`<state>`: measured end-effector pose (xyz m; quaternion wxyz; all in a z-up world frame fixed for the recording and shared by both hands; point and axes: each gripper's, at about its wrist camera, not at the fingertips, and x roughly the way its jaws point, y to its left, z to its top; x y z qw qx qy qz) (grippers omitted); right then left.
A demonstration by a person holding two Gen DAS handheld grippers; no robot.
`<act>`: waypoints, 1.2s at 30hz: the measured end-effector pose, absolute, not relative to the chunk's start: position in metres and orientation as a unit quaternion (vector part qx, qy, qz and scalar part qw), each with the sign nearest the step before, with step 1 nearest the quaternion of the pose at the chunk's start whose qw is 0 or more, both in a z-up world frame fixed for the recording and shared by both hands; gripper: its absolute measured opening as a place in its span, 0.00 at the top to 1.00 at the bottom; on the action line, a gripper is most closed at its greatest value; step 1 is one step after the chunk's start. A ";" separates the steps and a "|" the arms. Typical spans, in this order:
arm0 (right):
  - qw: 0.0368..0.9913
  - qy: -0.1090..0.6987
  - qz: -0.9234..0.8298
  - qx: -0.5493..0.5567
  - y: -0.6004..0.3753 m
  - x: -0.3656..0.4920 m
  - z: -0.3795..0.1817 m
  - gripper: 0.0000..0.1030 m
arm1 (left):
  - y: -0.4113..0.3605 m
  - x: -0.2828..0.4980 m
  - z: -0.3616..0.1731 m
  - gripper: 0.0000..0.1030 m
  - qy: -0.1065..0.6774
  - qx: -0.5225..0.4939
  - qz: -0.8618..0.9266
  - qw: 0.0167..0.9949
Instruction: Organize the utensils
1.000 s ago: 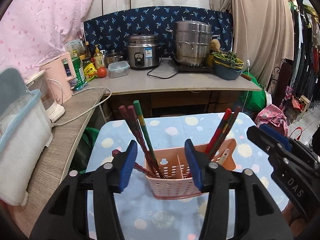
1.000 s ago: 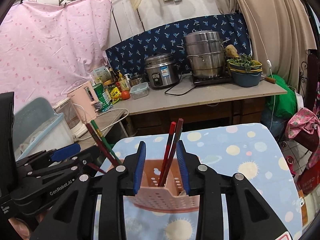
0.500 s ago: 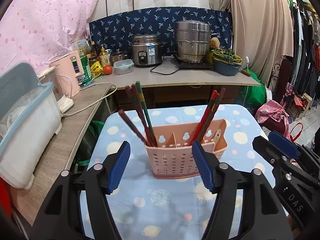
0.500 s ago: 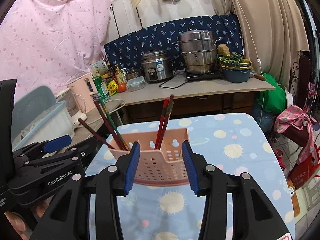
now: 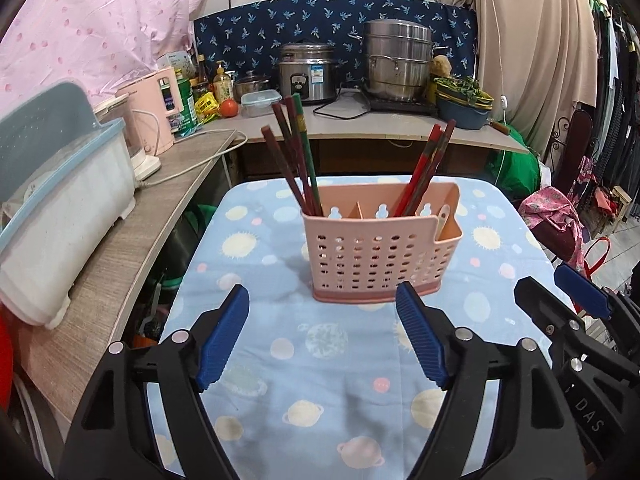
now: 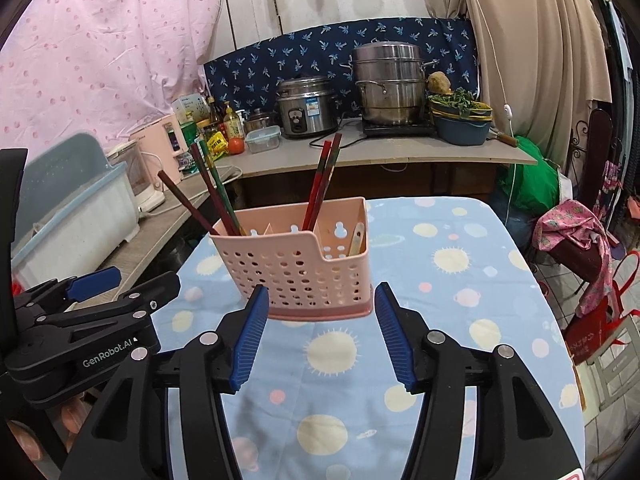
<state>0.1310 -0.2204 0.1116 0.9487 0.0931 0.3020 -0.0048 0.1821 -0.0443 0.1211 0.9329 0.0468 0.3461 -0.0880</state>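
Observation:
A pink perforated utensil basket stands on the blue planet-print table. Several dark red and green chopsticks lean in its left compartment. A red pair leans in a right one, and a pale spoon handle sits at the right end. My left gripper is open and empty, a little in front of the basket. My right gripper is open and empty, just in front of the basket, and also shows at the right of the left wrist view.
A wooden side counter runs along the left with a white-and-blue dish box and a pink kettle. The back counter holds a rice cooker, a steel steamer pot and bowls. Bags lie on the right floor.
Both grippers have drawn back from the basket and opened wider. The basket and chopsticks now stand free in front of them.

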 end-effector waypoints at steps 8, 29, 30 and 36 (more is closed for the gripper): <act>0.946 0.312 -0.011 0.089 -0.216 0.124 0.105 0.34 | -0.040 0.173 0.114 0.14 0.350 0.051 -0.074 0.933; 0.936 0.343 -0.034 0.071 -0.211 0.128 0.087 0.15 | -0.028 0.174 0.091 0.08 0.377 0.055 -0.054 0.923; 0.936 0.343 -0.034 0.068 -0.211 0.128 0.087 0.08 | -0.027 0.175 0.091 0.07 0.378 0.055 -0.054 0.923; 0.937 0.342 -0.038 0.068 -0.210 0.129 0.087 0.06 | -0.026 0.177 0.090 0.07 0.379 0.055 -0.049 0.922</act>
